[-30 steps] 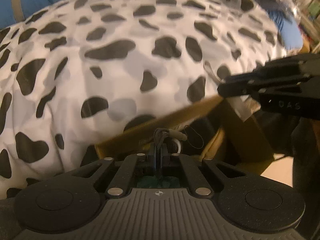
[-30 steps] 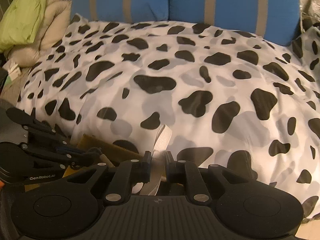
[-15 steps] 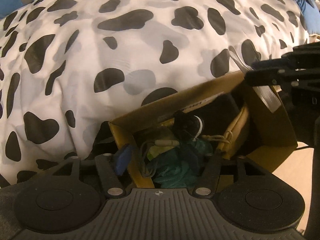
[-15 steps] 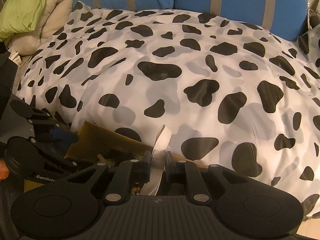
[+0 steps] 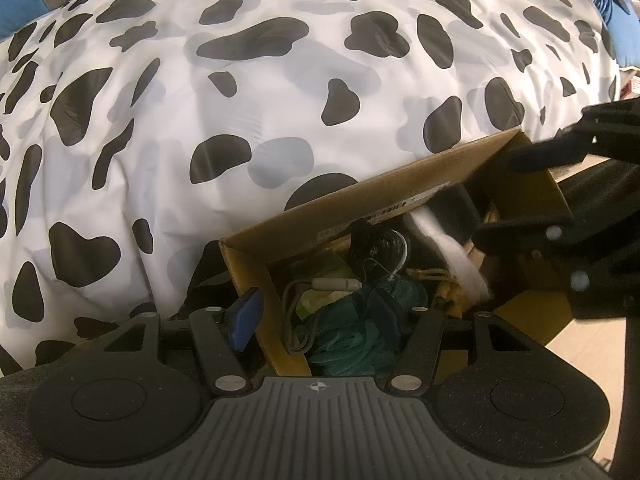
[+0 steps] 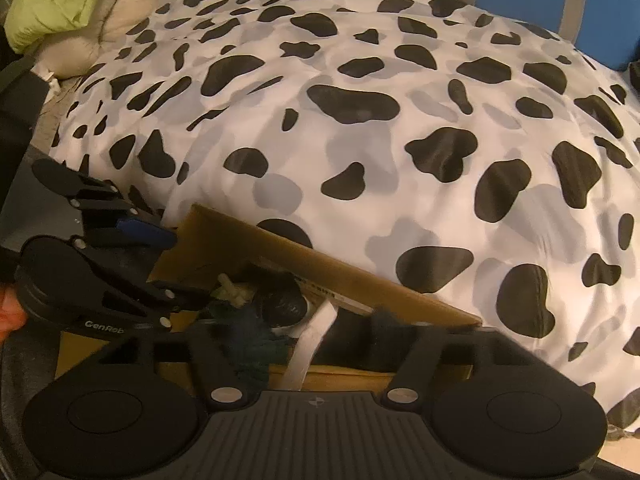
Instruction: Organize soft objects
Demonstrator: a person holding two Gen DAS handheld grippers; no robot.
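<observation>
Both tongs hang spread over the open brown cardboard box [image 5: 400,184]; the right gripper [image 6: 308,344], jaws just opening, has the white fabric strap [image 6: 310,340] loose between them; the left gripper [image 5: 320,320] holds nothing

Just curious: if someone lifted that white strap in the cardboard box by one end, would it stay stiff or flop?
Probably flop: the white strap drapes in a bend over the cardboard box. It looks flat and thin, so likely light. It might drag on neighbouring clutter.

Matt cardboard box [image 5: 360,216], smooth cloth duvet [image 5: 240,100]
</observation>
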